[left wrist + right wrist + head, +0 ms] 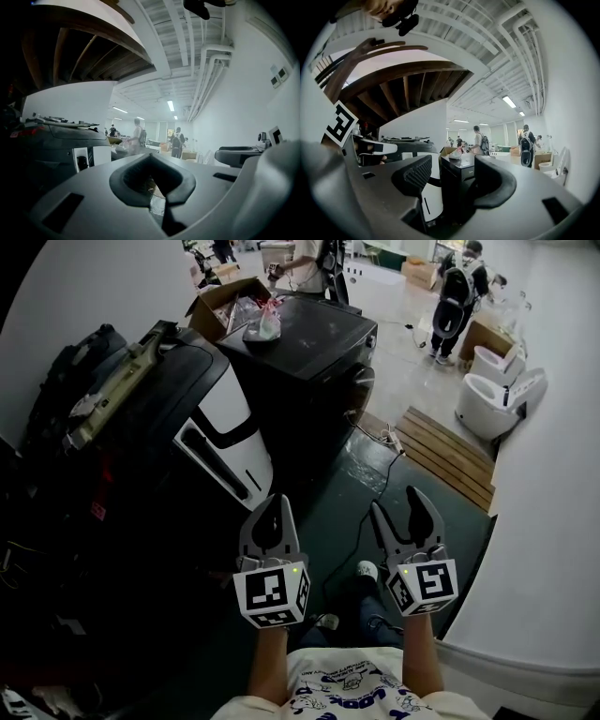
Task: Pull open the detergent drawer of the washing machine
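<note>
Washing machine point(309, 348), a dark upright box, stands far ahead in the head view, well apart from the left gripper point(274, 507) and right gripper point(398, 502). Its round-door face is turned right, toward a wooden pallet point(445, 451); the drawer cannot be made out. Bare floor point(328, 512) lies between, crossed by a cable point(375, 442), and a white appliance point(225, 432) crowds the left.

In the left gripper view, the jaws are together and empty.

In the right gripper view, the jaws stand wide and frame the machine's near corner, touching nothing.
</note>
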`<act>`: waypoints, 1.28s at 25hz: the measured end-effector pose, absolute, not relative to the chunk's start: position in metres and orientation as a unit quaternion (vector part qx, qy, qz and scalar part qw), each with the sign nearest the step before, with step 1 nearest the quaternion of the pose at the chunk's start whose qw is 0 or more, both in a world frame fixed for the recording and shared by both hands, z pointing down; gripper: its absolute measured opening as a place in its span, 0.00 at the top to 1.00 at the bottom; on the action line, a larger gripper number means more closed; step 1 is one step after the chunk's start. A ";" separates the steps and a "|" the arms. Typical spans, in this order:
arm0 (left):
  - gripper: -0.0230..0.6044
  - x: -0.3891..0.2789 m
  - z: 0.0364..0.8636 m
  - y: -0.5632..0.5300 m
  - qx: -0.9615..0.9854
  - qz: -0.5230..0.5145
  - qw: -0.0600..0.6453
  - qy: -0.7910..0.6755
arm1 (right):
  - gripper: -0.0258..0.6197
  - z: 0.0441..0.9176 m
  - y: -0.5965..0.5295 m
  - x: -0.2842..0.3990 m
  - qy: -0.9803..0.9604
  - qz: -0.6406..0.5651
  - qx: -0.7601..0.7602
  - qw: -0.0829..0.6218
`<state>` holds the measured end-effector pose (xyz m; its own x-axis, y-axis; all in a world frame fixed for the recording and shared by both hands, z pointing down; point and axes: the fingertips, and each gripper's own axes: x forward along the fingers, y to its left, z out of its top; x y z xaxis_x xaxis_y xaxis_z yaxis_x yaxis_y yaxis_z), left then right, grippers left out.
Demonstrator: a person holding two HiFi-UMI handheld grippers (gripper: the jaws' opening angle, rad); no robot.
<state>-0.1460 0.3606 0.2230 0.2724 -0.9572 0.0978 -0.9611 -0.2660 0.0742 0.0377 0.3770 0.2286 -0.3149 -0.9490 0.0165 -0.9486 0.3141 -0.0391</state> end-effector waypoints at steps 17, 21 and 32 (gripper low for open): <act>0.94 -0.064 0.240 0.207 0.750 0.015 0.081 -0.657 | 0.49 0.241 0.194 0.115 0.855 -0.026 -0.517 -0.019; 0.94 -0.039 0.235 0.169 0.732 0.011 0.082 -0.677 | 0.49 0.236 0.146 0.141 0.868 -0.026 -0.496 -0.019; 0.94 -0.001 0.244 0.109 0.702 0.023 0.093 -0.706 | 0.49 0.248 0.069 0.173 0.889 -0.044 -0.456 -0.021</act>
<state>-0.0009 0.1091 0.2443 0.0023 -0.9866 0.1630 -0.9951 0.0139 0.0980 0.1733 0.0687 0.2478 -0.5831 -0.8087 0.0777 -0.8124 0.5802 -0.0580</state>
